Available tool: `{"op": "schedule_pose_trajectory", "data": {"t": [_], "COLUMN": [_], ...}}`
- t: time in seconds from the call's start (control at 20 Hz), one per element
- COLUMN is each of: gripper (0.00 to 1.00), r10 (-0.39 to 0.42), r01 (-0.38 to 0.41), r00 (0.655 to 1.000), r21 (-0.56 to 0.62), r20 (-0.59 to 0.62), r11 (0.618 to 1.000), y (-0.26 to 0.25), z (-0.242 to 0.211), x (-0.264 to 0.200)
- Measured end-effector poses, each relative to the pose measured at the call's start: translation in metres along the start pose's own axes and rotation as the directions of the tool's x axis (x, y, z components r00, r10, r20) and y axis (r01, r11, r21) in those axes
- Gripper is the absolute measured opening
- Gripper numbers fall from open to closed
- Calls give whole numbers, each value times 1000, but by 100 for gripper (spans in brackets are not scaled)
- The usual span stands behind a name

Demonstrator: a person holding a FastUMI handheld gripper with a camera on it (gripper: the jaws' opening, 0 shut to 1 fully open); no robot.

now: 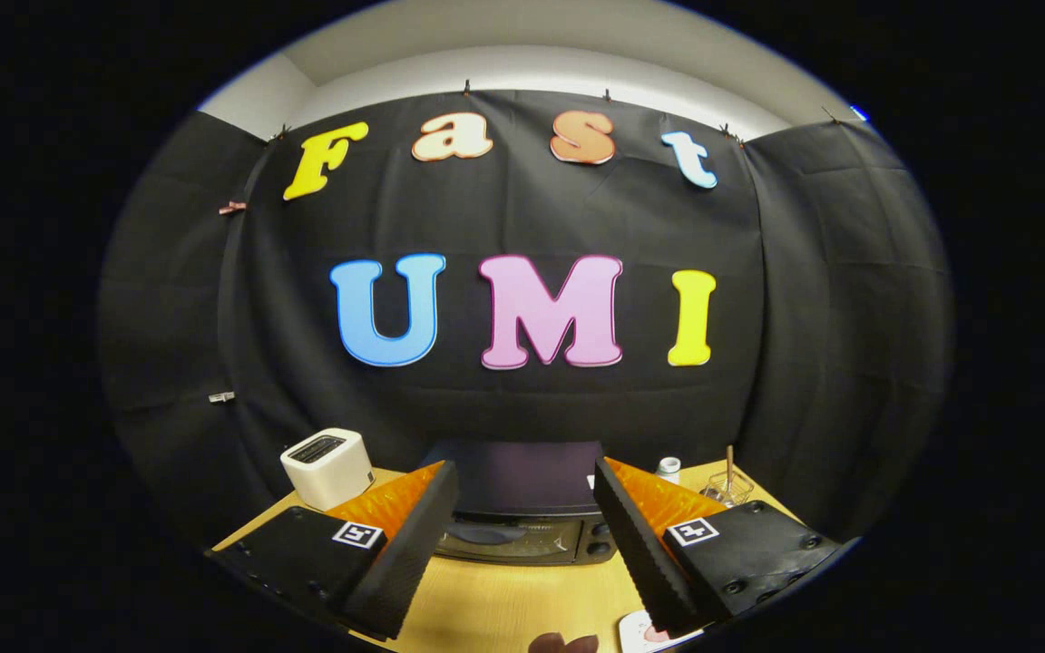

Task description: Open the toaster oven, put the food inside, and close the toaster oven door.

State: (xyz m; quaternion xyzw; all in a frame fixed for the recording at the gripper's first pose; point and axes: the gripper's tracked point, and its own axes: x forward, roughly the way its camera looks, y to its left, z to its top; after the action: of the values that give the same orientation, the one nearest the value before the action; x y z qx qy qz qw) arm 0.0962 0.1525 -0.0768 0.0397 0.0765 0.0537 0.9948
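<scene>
Black oven (pixel 522 508) sits at tabletop's (pixel 504 608) back edge, door closed, just ahead of my gripper (pixel 522 553), fingers apart, empty. I judge: drop lower, hook door's top edge, pull down steadily.

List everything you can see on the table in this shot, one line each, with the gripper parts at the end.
toaster oven: one, black, door closed, standing at the back of the table just ahead of the fingers
white box: one, white with a dark top panel, beside the oven on the far side of one finger
small bottle: one, white cap, behind the other finger
glass holder with stick: one, clear, next to the small bottle
plate: one, white, partly hidden at the near table rim
dark food piece: one, brownish, near rim
table: one, light wood
gripper: one, fingers spread open, holding nothing
</scene>
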Motion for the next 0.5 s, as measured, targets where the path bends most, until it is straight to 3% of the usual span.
{"op": "schedule_pose_trajectory", "data": {"t": [0.25,0.5], "gripper": [98,98], "r10": [-9,-12], "r01": [13,9], "r00": [993,986], "r21": [29,-18], "r20": [-119,-166], "r11": [999,1000], "y": [24,38], "z": [-56,-95], "x": [58,108]}}
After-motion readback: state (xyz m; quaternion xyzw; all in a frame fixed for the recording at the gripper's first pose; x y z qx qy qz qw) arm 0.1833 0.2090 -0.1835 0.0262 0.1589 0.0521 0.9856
